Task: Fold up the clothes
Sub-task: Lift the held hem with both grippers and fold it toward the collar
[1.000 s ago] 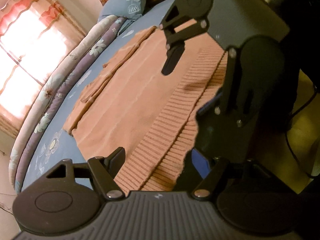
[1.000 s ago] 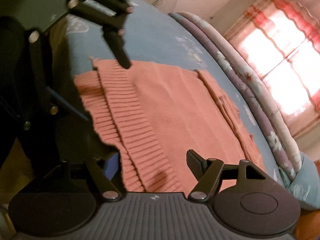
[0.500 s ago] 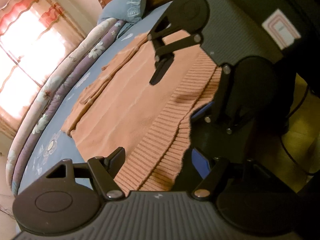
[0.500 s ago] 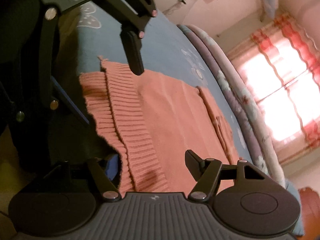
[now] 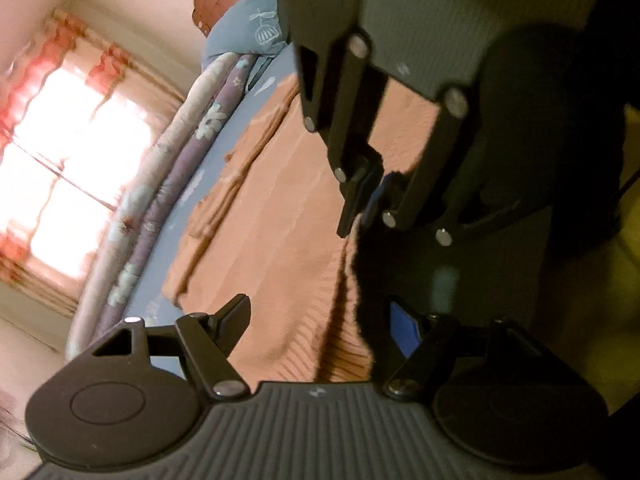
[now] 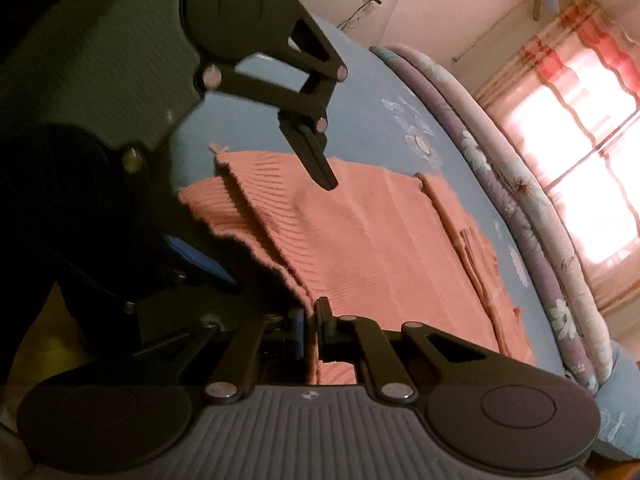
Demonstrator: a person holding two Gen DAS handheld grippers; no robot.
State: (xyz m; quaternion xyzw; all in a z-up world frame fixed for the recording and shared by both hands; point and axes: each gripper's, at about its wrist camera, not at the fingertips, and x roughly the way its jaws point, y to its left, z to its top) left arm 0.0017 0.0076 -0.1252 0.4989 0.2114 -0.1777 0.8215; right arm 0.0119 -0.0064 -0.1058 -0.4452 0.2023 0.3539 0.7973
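An orange knitted sweater (image 5: 280,220) lies flat on the blue bed sheet (image 6: 380,92), its ribbed hem at the near edge of the bed. My right gripper (image 6: 312,318) is shut on that hem, with the ribbed fabric pinched between its pads. In the left wrist view the right gripper (image 5: 360,208) shows with its fingers together at the hem. My left gripper (image 5: 320,308) stands open beside it over the same hem. The fabric lies between its fingers without being pressed. In the right wrist view the left gripper (image 6: 276,232) hangs wide above the sweater's far hem corner.
A rolled floral quilt (image 5: 160,200) runs along the far side of the bed, also in the right wrist view (image 6: 540,240). A blue pillow (image 5: 256,28) lies at the head. A bright curtained window (image 5: 60,160) is behind. A yellowish floor (image 5: 624,280) lies below the bed edge.
My right gripper's jaws have closed from wide open onto the sweater's hem. The left gripper has rolled and shifted closer to the right one, still open.
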